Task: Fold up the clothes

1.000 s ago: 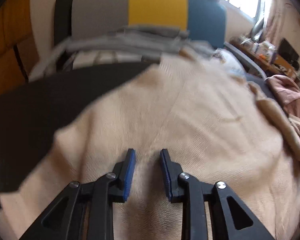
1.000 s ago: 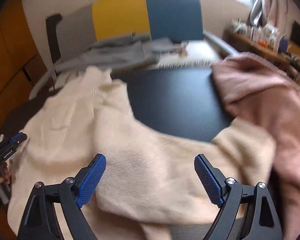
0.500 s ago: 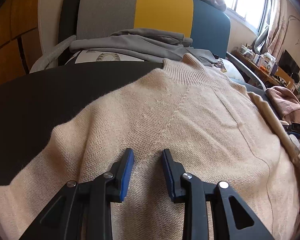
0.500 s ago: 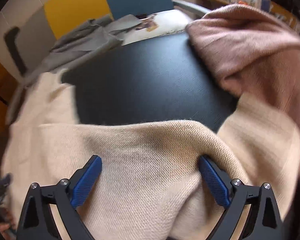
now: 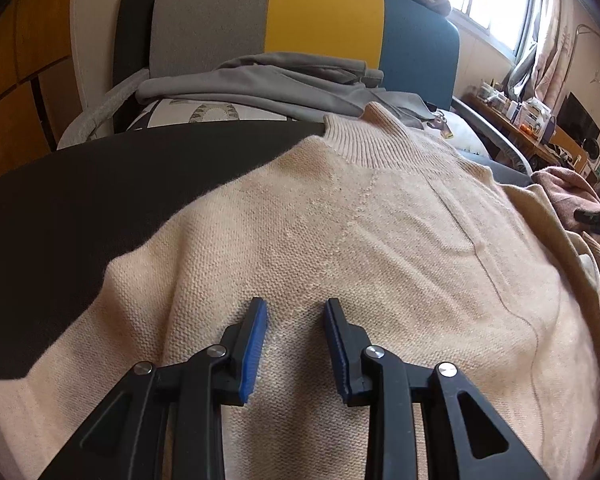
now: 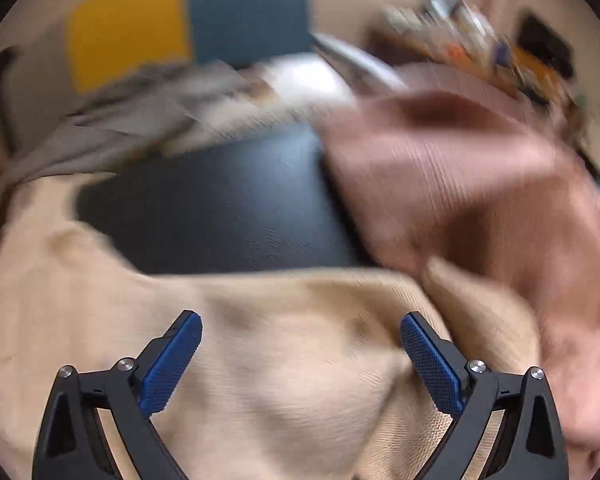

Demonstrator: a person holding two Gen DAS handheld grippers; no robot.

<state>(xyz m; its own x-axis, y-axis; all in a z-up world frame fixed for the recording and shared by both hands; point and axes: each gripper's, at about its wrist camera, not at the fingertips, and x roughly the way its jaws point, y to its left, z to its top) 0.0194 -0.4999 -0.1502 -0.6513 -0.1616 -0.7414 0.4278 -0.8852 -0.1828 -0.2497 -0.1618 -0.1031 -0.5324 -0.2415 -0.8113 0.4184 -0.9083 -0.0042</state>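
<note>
The folding looks barely begun. The cream knit sweater [image 5: 380,248] lies spread flat over the dark worktop [image 5: 100,200], its ribbed collar [image 5: 380,136] at about 12 o'clock in the left wrist view and one sleeve running out toward 8 o'clock; no crease or doubled-over body panel shows there. The left hand-held gripper [image 5: 296,344] hovers over the middle of the garment with a narrow gap between its blue pads, nothing pinched; whether the tips touch the knit cannot be told. In the blurred right wrist view the right hand-held gripper [image 6: 300,360] stands spread wide above a bunched fold of the same sweater [image 6: 284,380], holding nothing. A pink sweater [image 6: 460,184] waits in a heap at 2 o'clock, touching the cream one, and a grey garment [image 5: 276,80] lies on the chair [image 5: 324,12] beyond at 12 o'clock. By this reading sleeves, body folds and the other pieces all remain.
</note>
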